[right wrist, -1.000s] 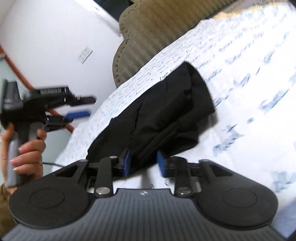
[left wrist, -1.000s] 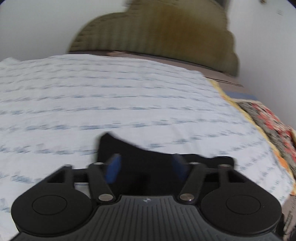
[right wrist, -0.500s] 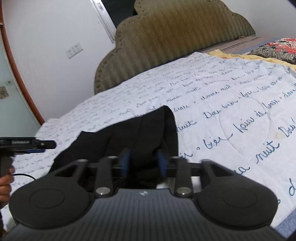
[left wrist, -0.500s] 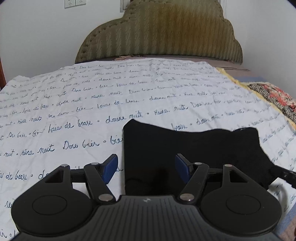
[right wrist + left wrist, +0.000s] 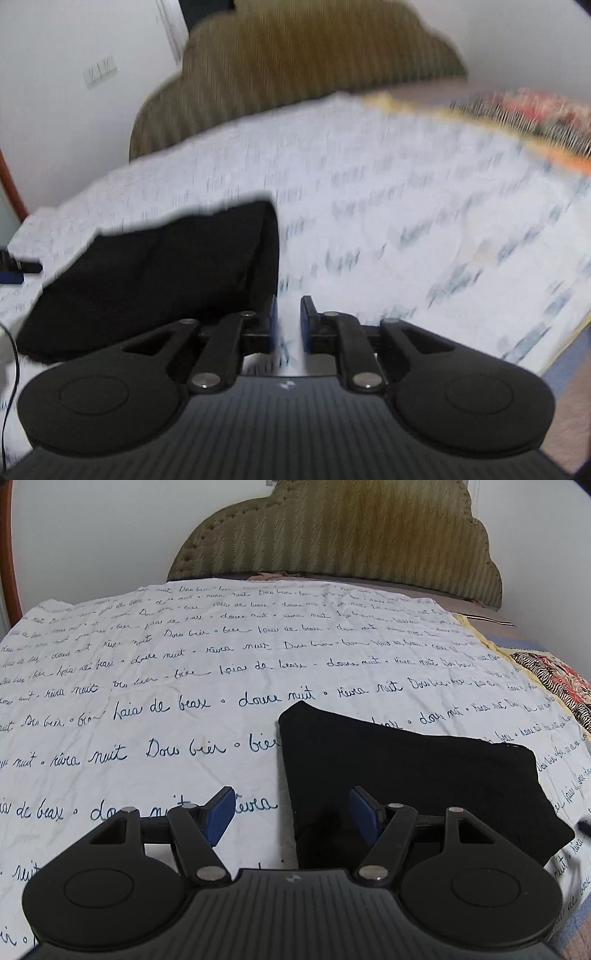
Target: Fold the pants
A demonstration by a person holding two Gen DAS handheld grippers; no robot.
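Black pants (image 5: 413, 786) lie folded flat on the sheet (image 5: 184, 686), their left edge running between our left gripper (image 5: 291, 816)'s spread fingers. Our right gripper (image 5: 287, 322) holds nothing, its fingers narrowly parted just right of the bundle. We judge the cloth soft, light and limp; a doubled edge or corner offers the surest hold.

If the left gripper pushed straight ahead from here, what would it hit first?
Probably the near left edge of the folded black pants, which lies between the open fingers of the left gripper, with the printed bedsheet beneath; depth is uncertain.
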